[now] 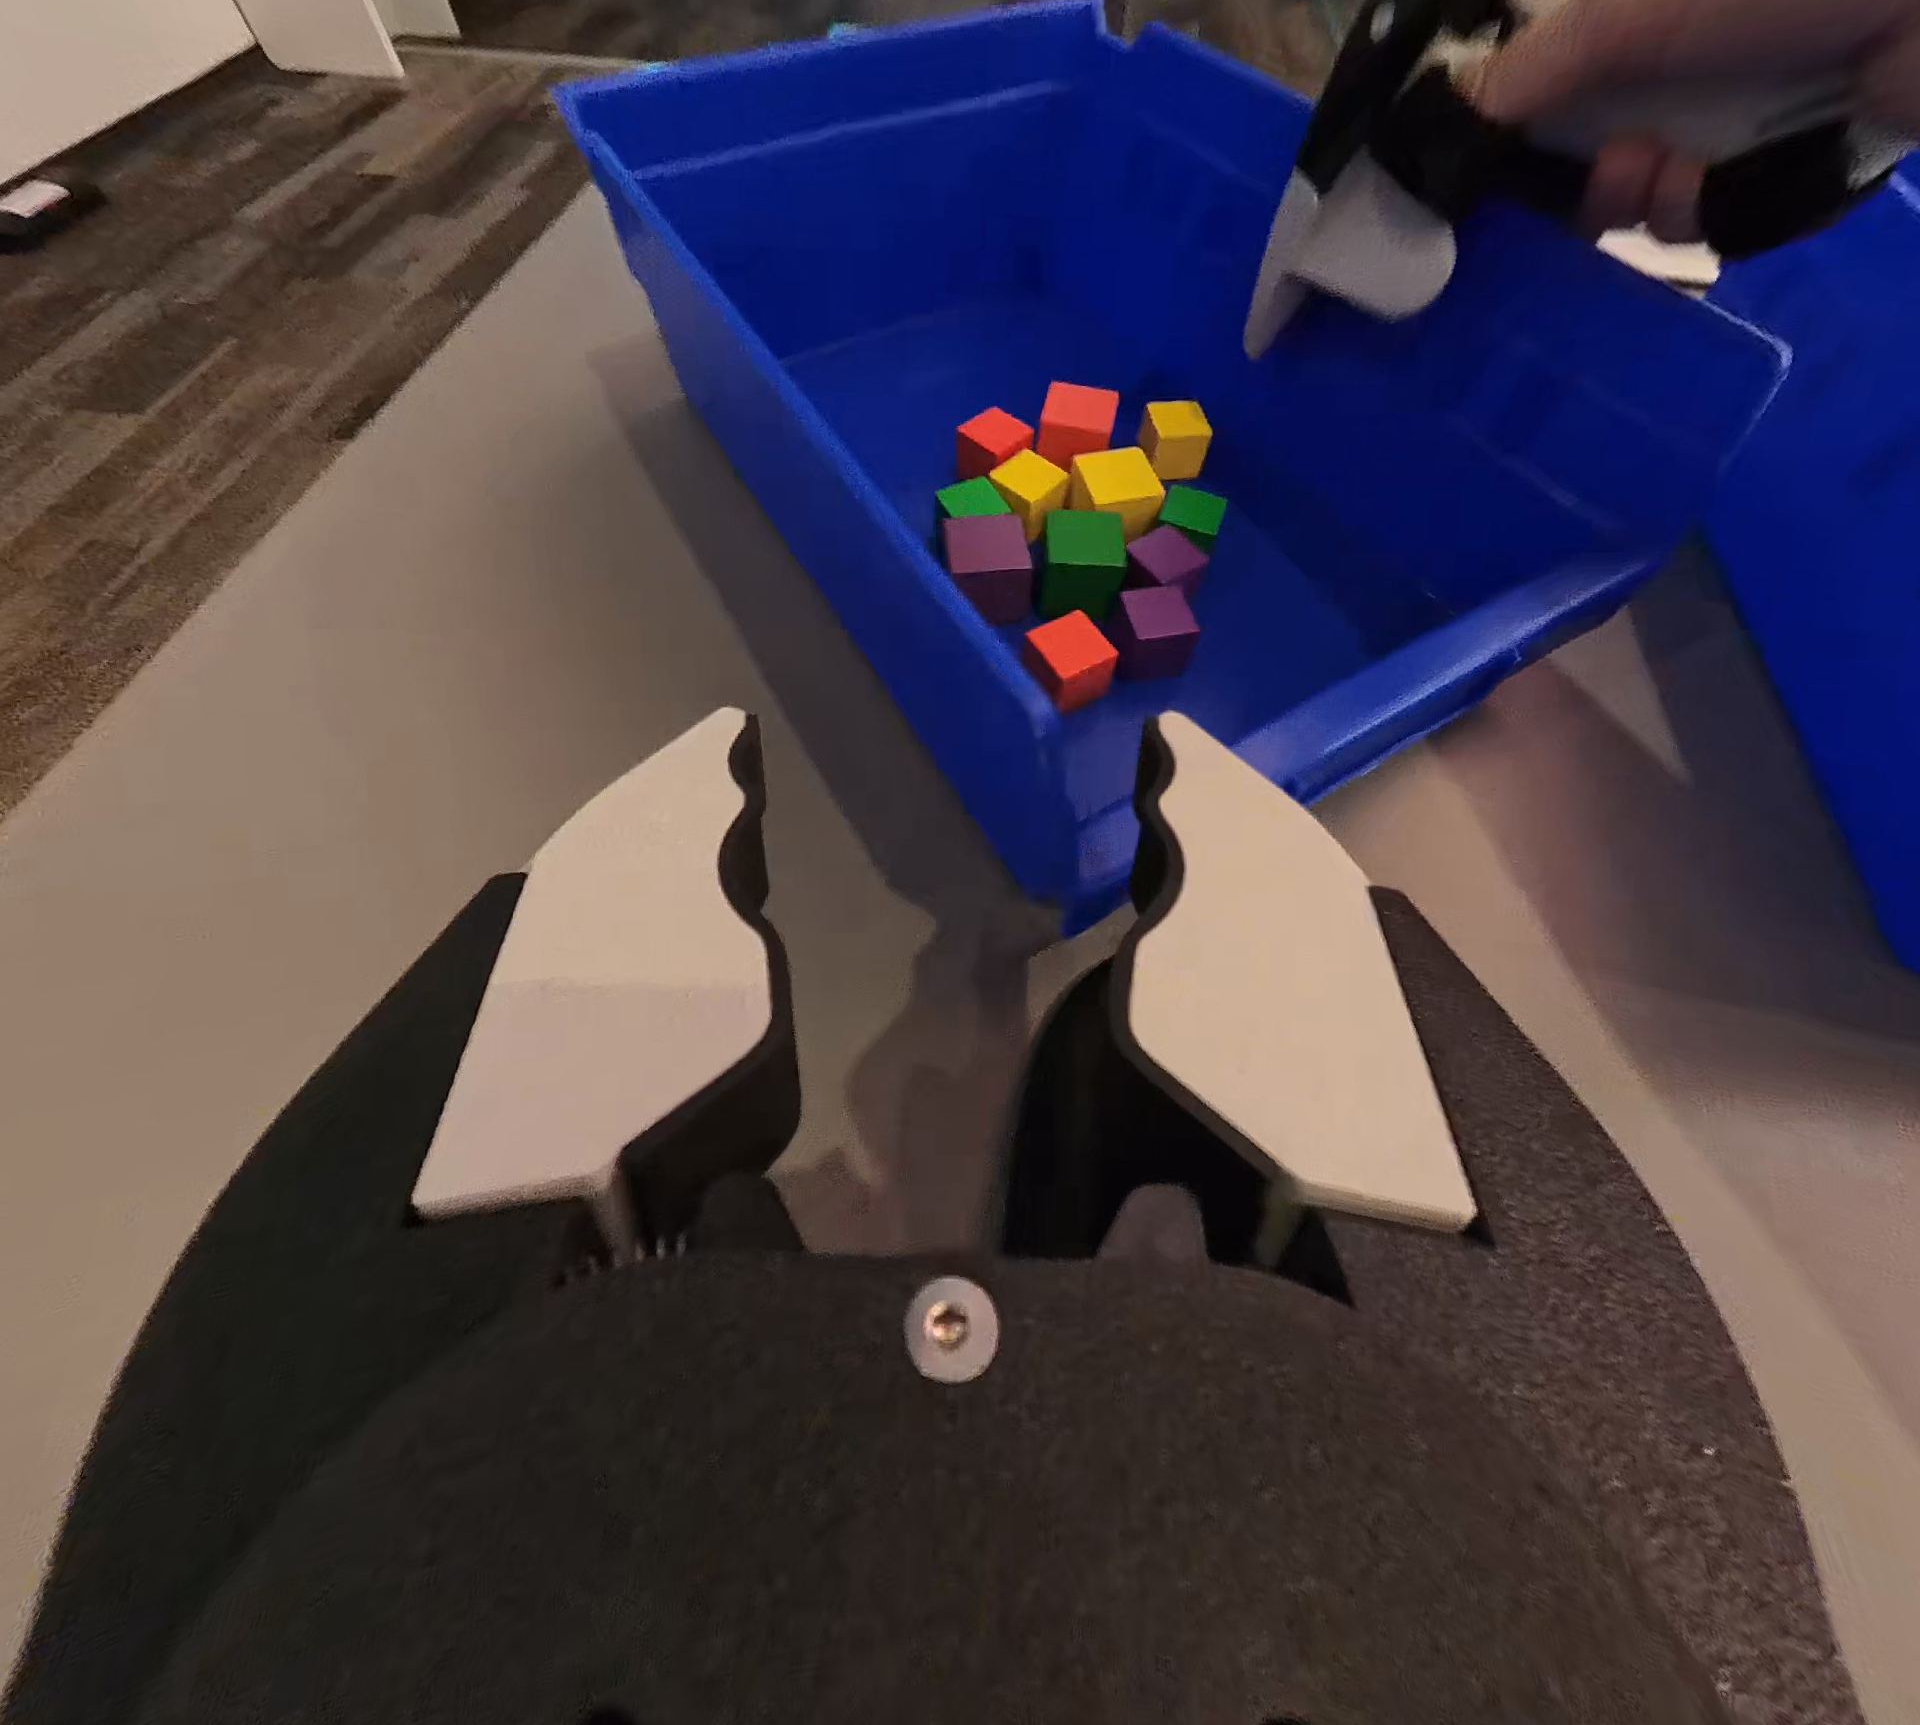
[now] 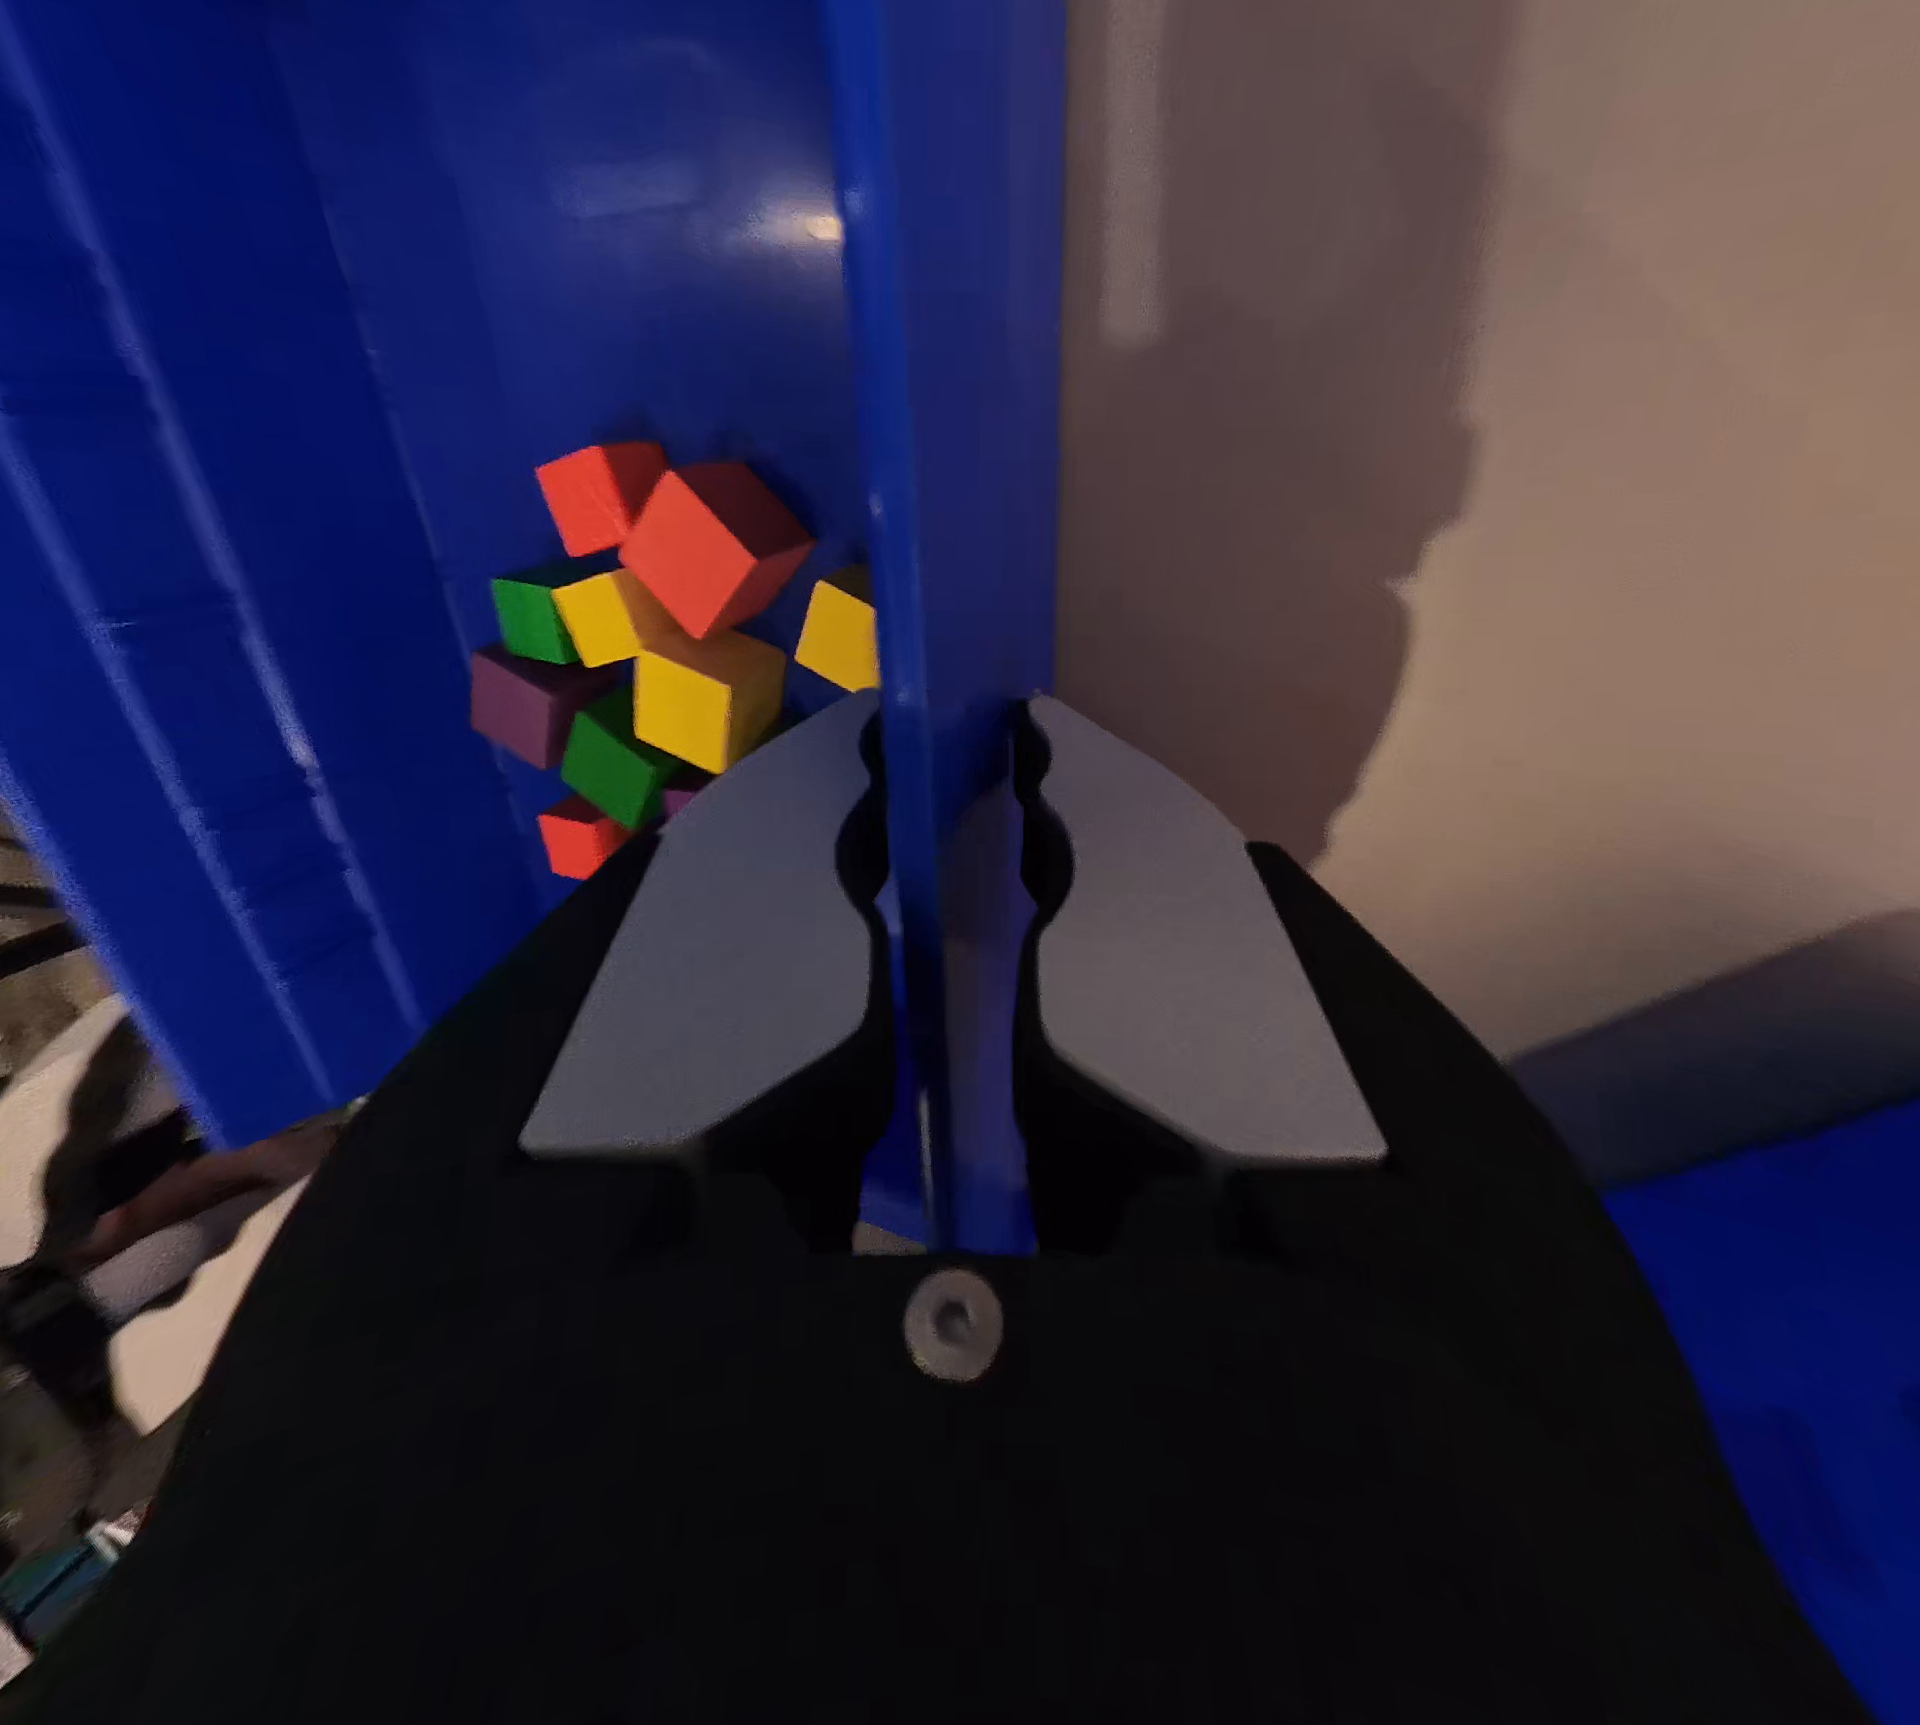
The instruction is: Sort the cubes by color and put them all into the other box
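The right claw [image 2: 951,719] grips the wall of the tilted blue box [image 1: 831,241]; the cubes [image 1: 1081,522] lie heaped in its low corner. The left claw [image 1: 951,719] hangs open above the surface [image 1: 416,636]

Grey table [image 1: 364,740]; two blue boxes [image 1: 935,241] [image 1: 1839,636] on it.

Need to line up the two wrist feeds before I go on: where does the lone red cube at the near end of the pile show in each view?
Left wrist view: the red cube lies at the pile's near end, just above centre, close to the blue box wall.
Right wrist view: the same cube sits low and left of centre, beside the right gripper.
Shared landmark: the large green cube.
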A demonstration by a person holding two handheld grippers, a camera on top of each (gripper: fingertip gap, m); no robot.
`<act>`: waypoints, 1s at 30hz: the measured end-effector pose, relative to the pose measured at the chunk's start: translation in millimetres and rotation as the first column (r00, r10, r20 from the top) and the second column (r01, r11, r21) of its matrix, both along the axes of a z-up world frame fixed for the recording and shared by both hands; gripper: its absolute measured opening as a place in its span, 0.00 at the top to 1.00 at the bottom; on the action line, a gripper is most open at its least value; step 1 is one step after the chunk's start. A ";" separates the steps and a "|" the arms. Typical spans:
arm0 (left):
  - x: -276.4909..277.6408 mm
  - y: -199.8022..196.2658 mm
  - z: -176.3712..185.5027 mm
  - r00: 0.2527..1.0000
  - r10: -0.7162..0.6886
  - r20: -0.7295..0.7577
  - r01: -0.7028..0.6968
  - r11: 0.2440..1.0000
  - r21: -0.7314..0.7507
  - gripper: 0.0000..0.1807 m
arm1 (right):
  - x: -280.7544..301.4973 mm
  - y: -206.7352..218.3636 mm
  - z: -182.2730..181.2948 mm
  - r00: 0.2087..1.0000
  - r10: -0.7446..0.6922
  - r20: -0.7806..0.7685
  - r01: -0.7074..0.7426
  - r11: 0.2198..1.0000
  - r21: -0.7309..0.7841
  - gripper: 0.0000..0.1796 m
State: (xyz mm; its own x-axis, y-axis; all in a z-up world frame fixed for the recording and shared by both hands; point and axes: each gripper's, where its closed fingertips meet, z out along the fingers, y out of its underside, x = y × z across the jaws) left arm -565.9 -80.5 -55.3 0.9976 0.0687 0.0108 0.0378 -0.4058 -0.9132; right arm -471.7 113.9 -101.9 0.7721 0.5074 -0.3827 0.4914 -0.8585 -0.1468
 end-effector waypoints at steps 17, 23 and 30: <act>-104.5 37.3 -12.0 0.972 0.144 -0.184 -0.157 0.986 -0.058 0.80 | 117.9 -78.0 175.9 0.944 0.294 -0.152 -0.112 0.714 0.691 0.81; -147.8 50.9 -13.4 0.996 0.016 -0.085 -0.024 0.996 -0.091 0.92 | 205.2 -119.3 193.3 0.921 0.272 -0.278 0.004 0.709 0.705 0.81; -199.3 53.4 -11.1 0.990 -0.034 -0.134 0.019 0.993 -0.113 0.91 | 301.8 -121.6 200.1 0.896 0.181 -0.406 0.177 0.692 0.699 0.83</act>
